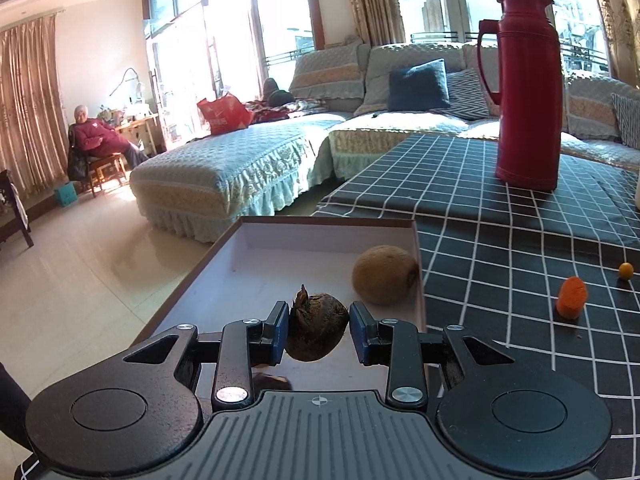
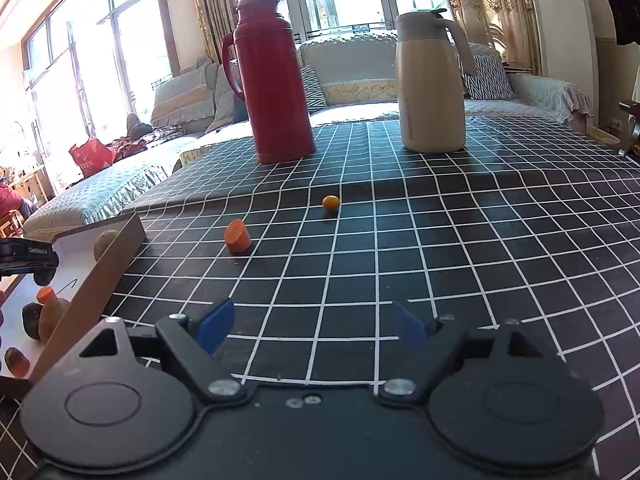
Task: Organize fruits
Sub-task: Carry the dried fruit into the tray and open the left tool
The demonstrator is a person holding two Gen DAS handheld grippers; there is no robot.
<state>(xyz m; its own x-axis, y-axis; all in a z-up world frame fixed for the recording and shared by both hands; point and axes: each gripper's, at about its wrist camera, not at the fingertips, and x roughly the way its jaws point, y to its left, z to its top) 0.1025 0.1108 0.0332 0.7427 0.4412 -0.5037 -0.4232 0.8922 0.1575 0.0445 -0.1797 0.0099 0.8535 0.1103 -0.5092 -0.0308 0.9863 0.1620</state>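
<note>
Left wrist view: left tool (image 1: 319, 330) clenched on a dark brown, rough-skinned water chestnut (image 1: 316, 330) with a pointed tip, blue pads pressing both sides, held above the shallow cardboard box (image 1: 332, 222) with white inside and brown rim. In the far right corner of the box, a fuzzy tan kiwi (image 1: 385, 275), oval, resting against the wall. Box sitting at the edge of the desk (image 1: 500, 248), covered in black cloth with a white grid. On the cloth to the right, a stubby orange carrot piece (image 1: 573, 297) with a cut face, and just beyond it a small round orange fruit (image 1: 626, 270), the two near but apart. Farther back, a tall glossy red thermos (image 1: 526, 92) standing upright. Behind the desk, a quilted sofa (image 1: 256, 160) with cushions. Right wrist view: right tool (image 2: 313, 326) released, blue pads spread wide above bare grid cloth, grasping nothing. Straight ahead, carrot piece (image 2: 237, 236) and small round orange fruit (image 2: 331, 203) lying well apart from the tool, nothing between. Beyond, red thermos (image 2: 276, 80) and a smooth cream jug (image 2: 432, 84) upright, side by side but apart. At left, the box wall (image 2: 100, 276) partly hiding the kiwi (image 2: 105, 242); several brown and orange pieces (image 2: 44, 316) inside, their kind unclear.
</note>
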